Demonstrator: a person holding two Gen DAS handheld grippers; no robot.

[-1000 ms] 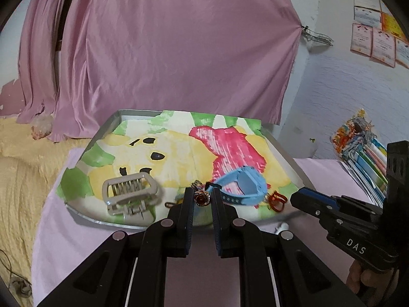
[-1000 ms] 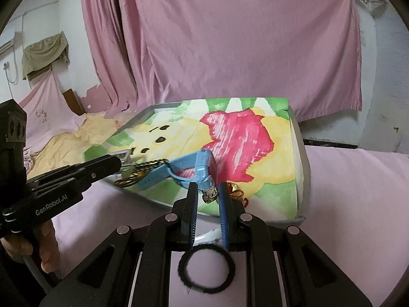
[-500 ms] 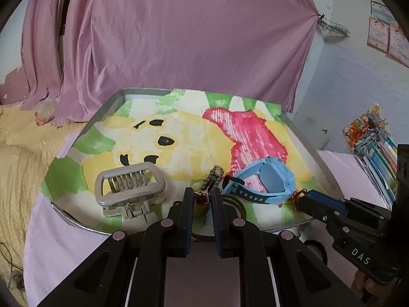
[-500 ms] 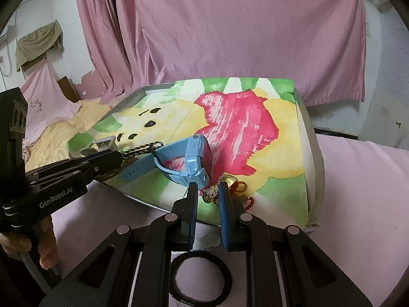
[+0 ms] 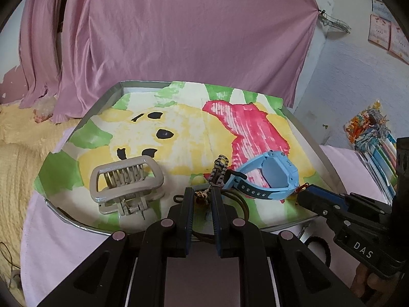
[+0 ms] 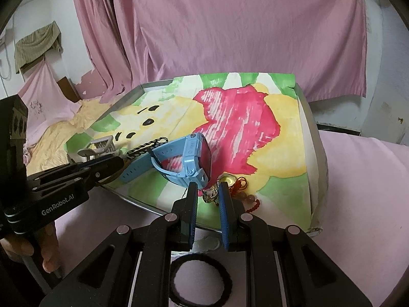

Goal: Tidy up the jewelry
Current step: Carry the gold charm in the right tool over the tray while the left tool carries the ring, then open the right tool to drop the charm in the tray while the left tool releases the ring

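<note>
A metal tray (image 5: 116, 94) lined with a painted yellow, red and green sheet holds the jewelry. My left gripper (image 5: 202, 197) is shut on a small brown-gold pendant (image 5: 200, 196) at the tray's near edge; its braided chain (image 5: 219, 168) trails forward over the sheet. To its right lies a blue watch (image 5: 268, 176). My right gripper (image 6: 208, 194) is shut on a small glittery charm (image 6: 210, 193) joined to a red string bracelet (image 6: 241, 185) with a gold bell (image 6: 226, 179). The blue watch (image 6: 190, 157) lies just ahead of it.
A beige hair claw clip (image 5: 125, 181) rests on the tray's left side. A black hair tie (image 6: 200, 278) lies on the pink cloth under my right gripper. Stacked colourful books (image 5: 375, 138) stand at the right. A pink curtain hangs behind.
Both grippers have moved forward and down over the tray's near edge. The chain, which hung from the left gripper, now lies on the sheet. The red bracelet has come to rest on the tray.
</note>
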